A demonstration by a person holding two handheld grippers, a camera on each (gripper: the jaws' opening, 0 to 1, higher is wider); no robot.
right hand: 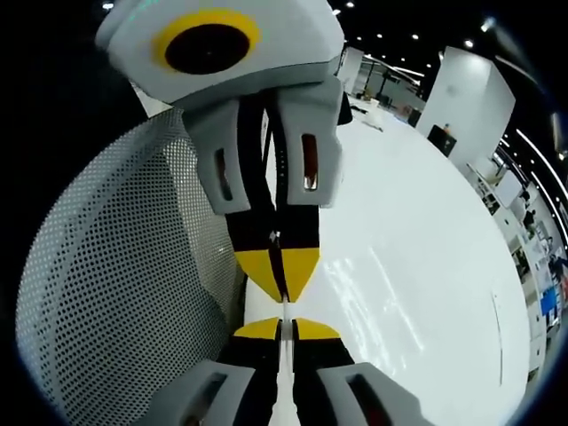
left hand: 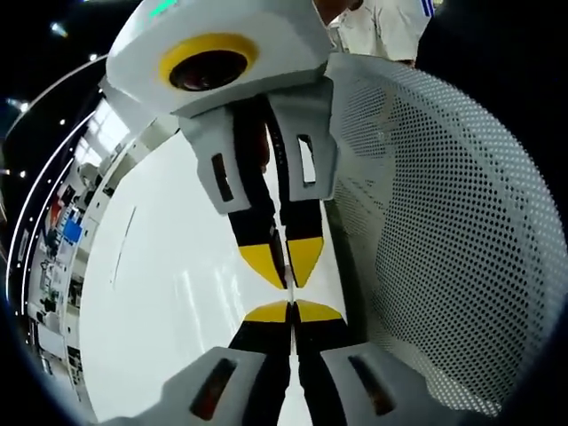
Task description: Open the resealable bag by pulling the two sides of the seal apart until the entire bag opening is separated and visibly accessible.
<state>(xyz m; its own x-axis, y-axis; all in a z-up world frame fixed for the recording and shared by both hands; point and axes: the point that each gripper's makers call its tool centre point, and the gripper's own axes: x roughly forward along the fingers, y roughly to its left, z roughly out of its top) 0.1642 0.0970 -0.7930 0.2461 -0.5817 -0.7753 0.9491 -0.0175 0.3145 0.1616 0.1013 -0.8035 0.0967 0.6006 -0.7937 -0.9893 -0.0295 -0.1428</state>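
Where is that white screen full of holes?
The screen stands on the right in the left gripper view, beside the left gripper, with the white table on its other side.

No text, label, brand, number or sign could be read in either view. In the left gripper view, the coloured patches on the distant shelves point(left hand: 55, 244), far off to the left of the closed yellow-tipped jaws, were too small and blurred to make out as writing. In the right gripper view, the small coloured items along the far edge of the room point(right hand: 543, 282), well to the right of the jaws, were equally illegible.
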